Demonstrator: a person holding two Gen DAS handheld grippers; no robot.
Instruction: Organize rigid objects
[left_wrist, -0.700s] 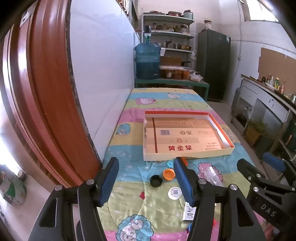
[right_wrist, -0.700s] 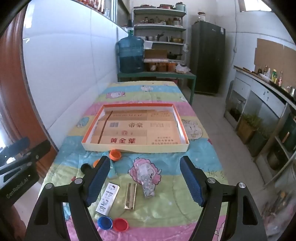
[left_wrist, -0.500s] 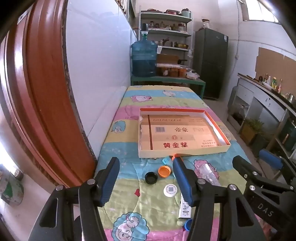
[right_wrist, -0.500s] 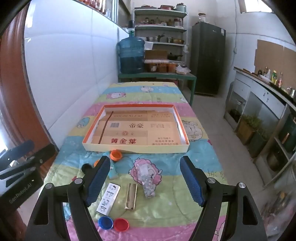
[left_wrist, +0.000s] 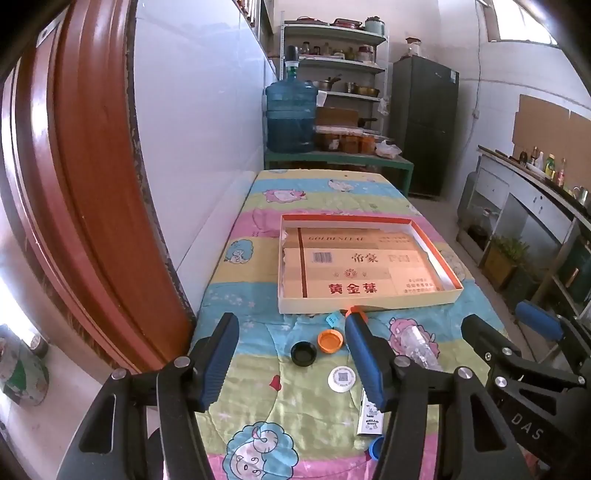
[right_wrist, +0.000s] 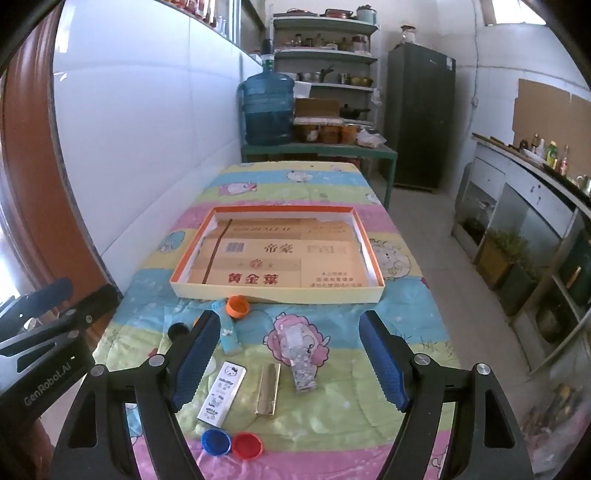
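Note:
A shallow cardboard tray (left_wrist: 369, 302) (right_wrist: 277, 295) with an orange rim lies mid-table, lined with flattened carton. In front of it small items are scattered on the cartoon-print cloth: an orange cap (left_wrist: 331, 341) (right_wrist: 238, 307), a black cap (left_wrist: 303, 353), a white round token (left_wrist: 341, 377), a white printed box (right_wrist: 221, 392), a gold bar (right_wrist: 267, 388), a clear plastic piece (right_wrist: 301, 360), a blue cap (right_wrist: 215, 441) and a red cap (right_wrist: 247, 445). My left gripper (left_wrist: 291, 358) hovers open over the caps. My right gripper (right_wrist: 288, 360) hovers open above the boxes. Neither holds anything.
A white wall and a red-brown door frame (left_wrist: 92, 184) border the table's left side. A green side table carrying a blue water jug (right_wrist: 267, 107) stands beyond the far end. Shelves, a dark cabinet (right_wrist: 419, 110) and a counter line the right.
Both grippers have drawn back and up slightly, so the tray and items sit a little farther off and more of the table shows. Nothing was grasped or moved.

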